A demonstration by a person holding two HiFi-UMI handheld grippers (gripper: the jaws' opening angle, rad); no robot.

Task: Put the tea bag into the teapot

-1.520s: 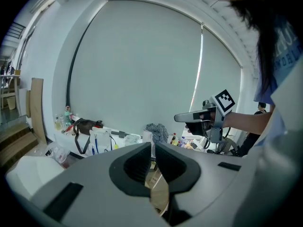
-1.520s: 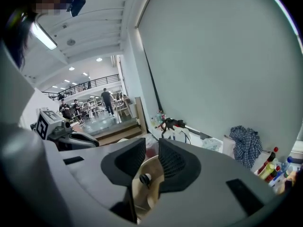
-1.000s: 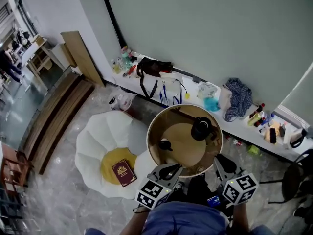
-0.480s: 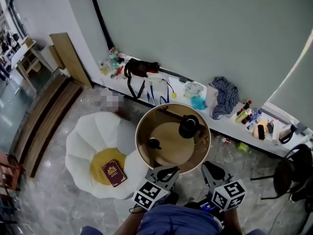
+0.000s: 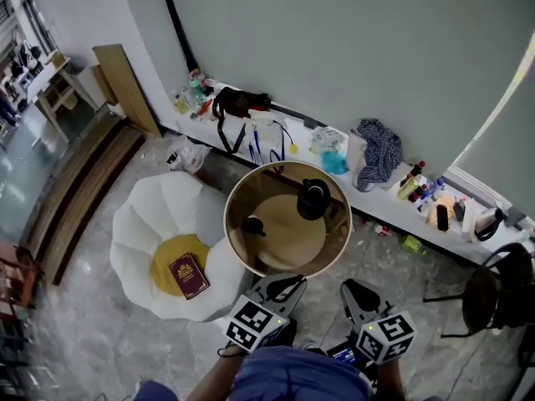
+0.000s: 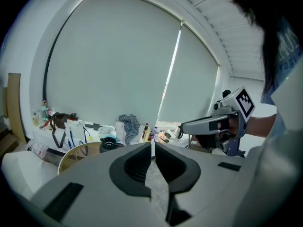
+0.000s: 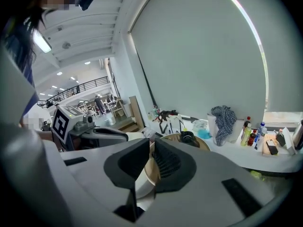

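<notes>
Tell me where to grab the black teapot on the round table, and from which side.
Probably the top rim, from above. The teapot stands upright on the far half of the round table, with nothing close beside it, so a straight descent looks clear. Its handle and spout are too small to make out. The left gripper and right gripper are both shut; open one first.
</notes>
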